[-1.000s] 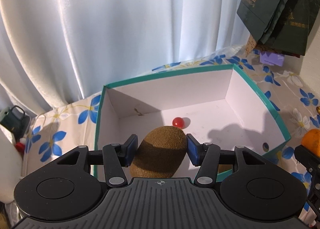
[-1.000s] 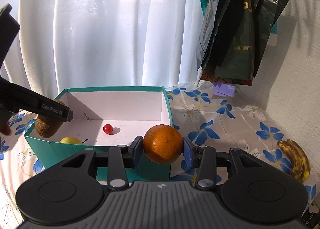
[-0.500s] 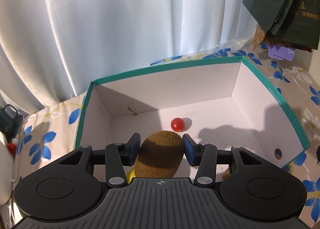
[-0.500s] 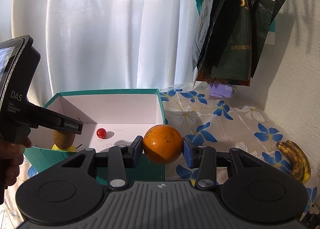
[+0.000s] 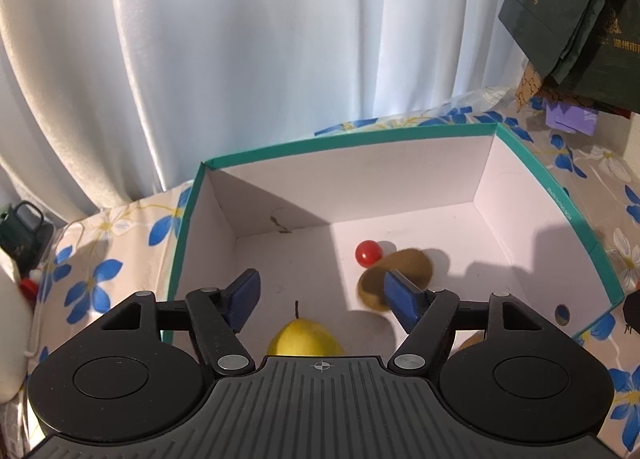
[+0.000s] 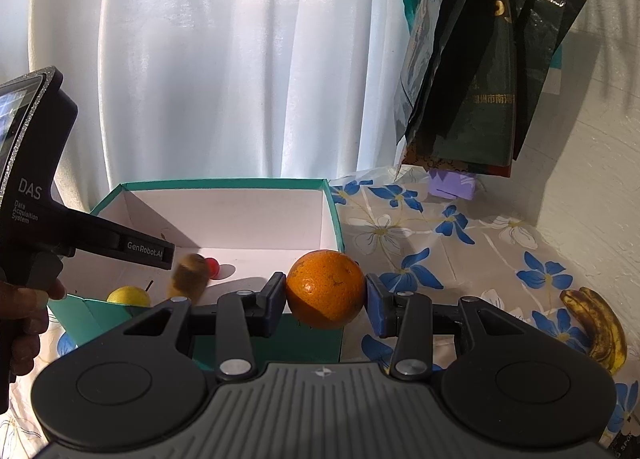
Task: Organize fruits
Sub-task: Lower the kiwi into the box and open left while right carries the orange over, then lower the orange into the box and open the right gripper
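A teal-rimmed white box (image 5: 532, 163) sits on the flowered cloth. My left gripper (image 5: 322, 295) is open and empty over the box's near left part. A brown kiwi (image 5: 400, 271), blurred, lies on the box floor beside a small red tomato (image 5: 368, 252). A yellow pear (image 5: 304, 339) lies just under the gripper. In the right wrist view my right gripper (image 6: 326, 297) is shut on an orange (image 6: 325, 290), held near the box's (image 6: 332, 199) front right corner. The kiwi (image 6: 189, 275), the tomato (image 6: 213, 265) and the pear (image 6: 127, 296) show there too.
A browned banana (image 6: 598, 327) lies on the cloth at the right. Dark bags (image 6: 480, 71) hang by the wall above a purple item (image 6: 452, 183). White curtains stand behind the box. A dark object (image 5: 20, 227) sits at the far left.
My left gripper moved in over the box and opened. The kiwi left its fingers and now lies in the box by the tomato. The right gripper kept the orange.
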{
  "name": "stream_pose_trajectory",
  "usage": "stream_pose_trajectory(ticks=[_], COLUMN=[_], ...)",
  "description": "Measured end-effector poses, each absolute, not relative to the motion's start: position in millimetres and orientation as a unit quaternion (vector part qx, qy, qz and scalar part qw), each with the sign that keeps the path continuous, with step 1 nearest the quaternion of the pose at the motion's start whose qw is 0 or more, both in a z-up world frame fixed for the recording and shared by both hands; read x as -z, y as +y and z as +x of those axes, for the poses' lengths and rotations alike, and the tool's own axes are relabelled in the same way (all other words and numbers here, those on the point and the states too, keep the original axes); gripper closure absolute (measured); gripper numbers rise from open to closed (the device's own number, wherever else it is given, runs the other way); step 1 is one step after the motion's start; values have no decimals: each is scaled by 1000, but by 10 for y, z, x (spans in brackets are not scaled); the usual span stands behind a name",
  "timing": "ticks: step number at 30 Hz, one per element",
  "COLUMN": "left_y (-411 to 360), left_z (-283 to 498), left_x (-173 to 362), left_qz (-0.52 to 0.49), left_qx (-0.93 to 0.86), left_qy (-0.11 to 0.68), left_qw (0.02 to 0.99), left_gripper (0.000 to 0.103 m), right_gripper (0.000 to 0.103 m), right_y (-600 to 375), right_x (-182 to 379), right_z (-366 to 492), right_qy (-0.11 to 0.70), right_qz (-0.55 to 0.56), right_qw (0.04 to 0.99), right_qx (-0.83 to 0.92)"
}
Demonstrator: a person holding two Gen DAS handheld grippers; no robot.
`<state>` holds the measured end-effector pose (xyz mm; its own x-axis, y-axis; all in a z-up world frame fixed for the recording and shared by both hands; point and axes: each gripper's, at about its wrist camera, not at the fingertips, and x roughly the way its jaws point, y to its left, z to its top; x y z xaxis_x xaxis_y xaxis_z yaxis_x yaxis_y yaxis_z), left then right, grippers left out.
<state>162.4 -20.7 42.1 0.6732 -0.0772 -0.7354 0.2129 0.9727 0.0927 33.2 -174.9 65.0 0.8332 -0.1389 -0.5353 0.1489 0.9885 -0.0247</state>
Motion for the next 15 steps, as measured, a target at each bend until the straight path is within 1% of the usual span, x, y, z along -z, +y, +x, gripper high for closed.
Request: stream_pose_trajectory(ticks=[4,5,6,8,11,15], left_y=[-103,-49,29,210,441,631], left_z=[1503,1442,1353,1176,995,922], left_x=[-512,-553,-606,-704,-771,-723], left_qz=[76,74,69,49,24,10], left_qx=[63,55,45,23,-4,-34], left_qy=[383,380,374,357,355,370], left_qw=[918,920,924,932,934,928], left_gripper=[20,16,11,6,6,6], right_gripper=[62,62,62,62,62,62], right_y=[-1742,-1739,-1738,-1738,-1738,-1724], right_x=[-657,-660,-664,-675,-666,-611], right_z=[367,373,383,399,445,545], right_qy=[276,275,274,269,264,269], right_qz=[5,3,2,2,2,7], right_qw=[958,959,959,960,962,961], right_qx=[72,72,71,70,68,62])
